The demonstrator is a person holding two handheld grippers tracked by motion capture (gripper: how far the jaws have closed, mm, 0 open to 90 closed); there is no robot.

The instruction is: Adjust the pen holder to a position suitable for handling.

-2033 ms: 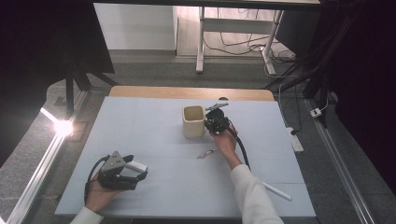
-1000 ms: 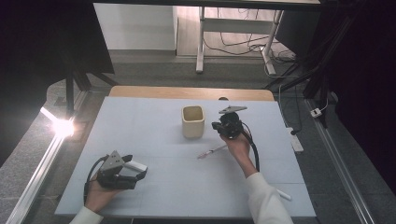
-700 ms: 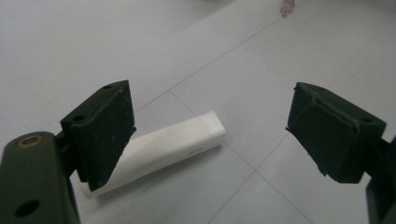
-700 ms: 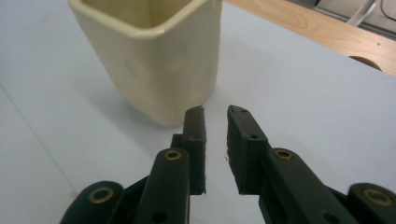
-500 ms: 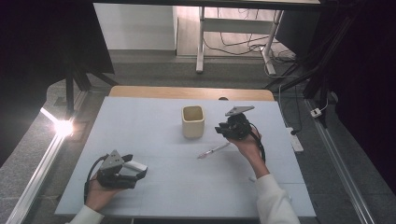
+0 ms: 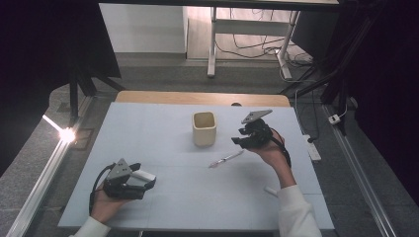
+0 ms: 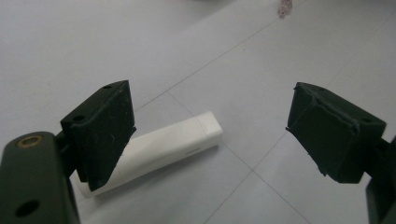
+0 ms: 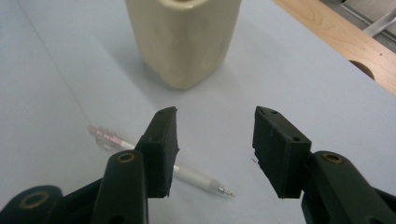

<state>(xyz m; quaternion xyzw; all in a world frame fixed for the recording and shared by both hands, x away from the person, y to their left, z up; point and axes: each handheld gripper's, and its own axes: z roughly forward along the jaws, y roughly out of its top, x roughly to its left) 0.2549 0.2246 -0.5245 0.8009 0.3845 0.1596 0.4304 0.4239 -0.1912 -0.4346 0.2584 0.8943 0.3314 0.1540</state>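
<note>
A cream cup (image 6: pixel 203 128) stands upright on the pale blue mat (image 6: pixel 148 133). A clear pen with a pink end (image 6: pixel 226 159) lies flat just right of it and nearer me. My right gripper (image 6: pixel 239 140) hovers above the mat to the right of the cup. Its jaws have just been opening and are open with nothing between them (image 8: pixel 215 126); below them lie the pen (image 8: pixel 194 178) and, beyond, the cup (image 8: pixel 182 42). My left gripper (image 6: pixel 141 180) rests at the near left, open (image 7: pixel 210 107), beside a white oblong stick (image 7: pixel 168 149) that lies on the mat by its left jaw.
A small white piece (image 6: pixel 271 190) lies on the mat by the right sleeve. The wooden table edge (image 6: pixel 197 98) runs along the far side of the mat. A bright lamp glare (image 6: pixel 66 134) sits off the left edge.
The right hand has drawn away from the cup to the right and risen, and its jaws have opened. The pen, the cup and the left hand have stayed put.
</note>
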